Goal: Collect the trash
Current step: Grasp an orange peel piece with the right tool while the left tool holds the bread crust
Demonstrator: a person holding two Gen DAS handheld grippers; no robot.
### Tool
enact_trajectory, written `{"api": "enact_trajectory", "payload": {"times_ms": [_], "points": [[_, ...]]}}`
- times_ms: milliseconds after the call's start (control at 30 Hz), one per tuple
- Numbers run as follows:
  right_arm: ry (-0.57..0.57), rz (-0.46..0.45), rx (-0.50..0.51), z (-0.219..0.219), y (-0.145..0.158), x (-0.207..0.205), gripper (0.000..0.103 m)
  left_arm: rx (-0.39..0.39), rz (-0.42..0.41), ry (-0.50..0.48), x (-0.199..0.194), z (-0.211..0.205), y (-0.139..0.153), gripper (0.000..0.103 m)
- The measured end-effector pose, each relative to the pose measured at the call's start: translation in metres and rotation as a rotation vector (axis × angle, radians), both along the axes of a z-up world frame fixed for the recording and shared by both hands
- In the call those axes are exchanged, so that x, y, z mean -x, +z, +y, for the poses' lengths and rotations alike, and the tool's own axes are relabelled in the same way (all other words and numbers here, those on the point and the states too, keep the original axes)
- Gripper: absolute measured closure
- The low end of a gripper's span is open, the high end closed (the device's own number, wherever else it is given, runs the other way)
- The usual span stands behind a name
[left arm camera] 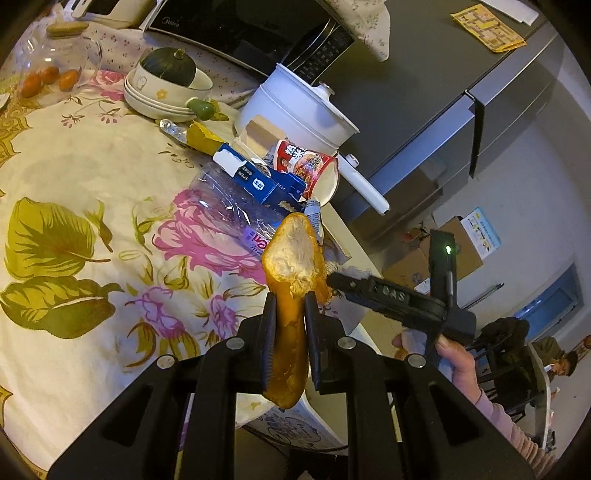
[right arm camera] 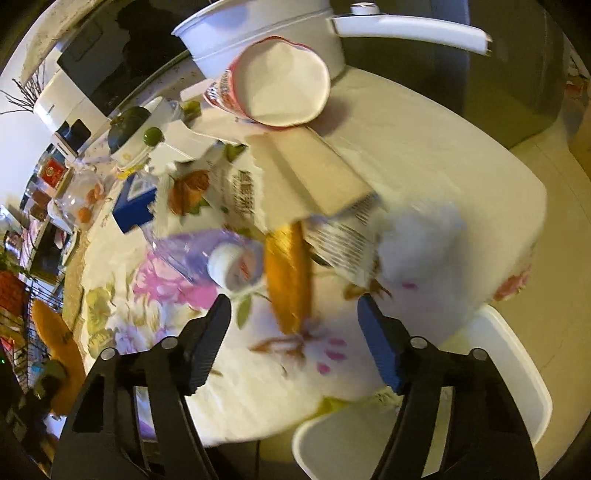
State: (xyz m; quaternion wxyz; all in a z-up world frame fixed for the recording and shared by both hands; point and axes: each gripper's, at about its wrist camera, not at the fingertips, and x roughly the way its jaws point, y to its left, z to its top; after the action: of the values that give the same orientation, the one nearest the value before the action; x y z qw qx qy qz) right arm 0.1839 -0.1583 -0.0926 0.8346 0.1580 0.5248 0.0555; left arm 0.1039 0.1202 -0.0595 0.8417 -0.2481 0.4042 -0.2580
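Bare floral tablecloth (left arm camera: 74,177) leftward; crowded trash pile (left arm camera: 258,184) beside white pot (left arm camera: 295,110).

Home kitchen/dining corner. Worktop is covered in a cream floral tablecloth (left arm camera: 74,177). Black microwave oven (left arm camera: 251,29) at the back, tall grey refrigerator (left arm camera: 443,85) beside it. White electric cooking pot with a long handle (left arm camera: 295,110), dark green squash in stacked cream bowls (left arm camera: 168,66), glass jar of small orange fruit (left arm camera: 55,70). Brown cardboard boxes (left arm camera: 436,254) on the floor; white plastic chair (right arm camera: 480,406) at the worktop edge.

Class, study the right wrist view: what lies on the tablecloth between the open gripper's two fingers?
In the right wrist view, an orange peel strip lies on the floral tablecloth, ahead between the open right gripper fingers.
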Motion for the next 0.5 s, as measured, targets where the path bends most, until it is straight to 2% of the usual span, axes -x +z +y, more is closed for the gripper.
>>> {"api": "enact_trajectory", "payload": {"times_ms": [167, 233, 267, 333, 400, 500], "points": [[0.002, 0.037, 0.018, 0.006, -0.012, -0.013, 0.051, -0.004, 0.003, 0.01, 0.001, 0.005, -0.001, 0.087], [0.005, 0.059, 0.02, 0.006, -0.017, -0.016, 0.061, -0.002, 0.009, 0.019, 0.001, 0.009, -0.002, 0.087], [0.007, 0.054, 0.024, 0.007, -0.018, -0.016, 0.062, 0.001, 0.012, 0.023, 0.001, 0.011, -0.003, 0.087], [0.023, 0.055, 0.024, 0.01, -0.019, -0.017, 0.075, 0.005, 0.019, 0.029, 0.0, 0.013, -0.004, 0.087], [0.025, 0.052, 0.026, 0.012, -0.02, -0.016, 0.084, 0.007, 0.022, 0.032, 0.0, 0.014, -0.005, 0.087], [0.038, 0.036, 0.027, 0.016, -0.017, -0.011, 0.089, 0.008, 0.02, 0.035, -0.001, 0.014, -0.005, 0.087]]}}
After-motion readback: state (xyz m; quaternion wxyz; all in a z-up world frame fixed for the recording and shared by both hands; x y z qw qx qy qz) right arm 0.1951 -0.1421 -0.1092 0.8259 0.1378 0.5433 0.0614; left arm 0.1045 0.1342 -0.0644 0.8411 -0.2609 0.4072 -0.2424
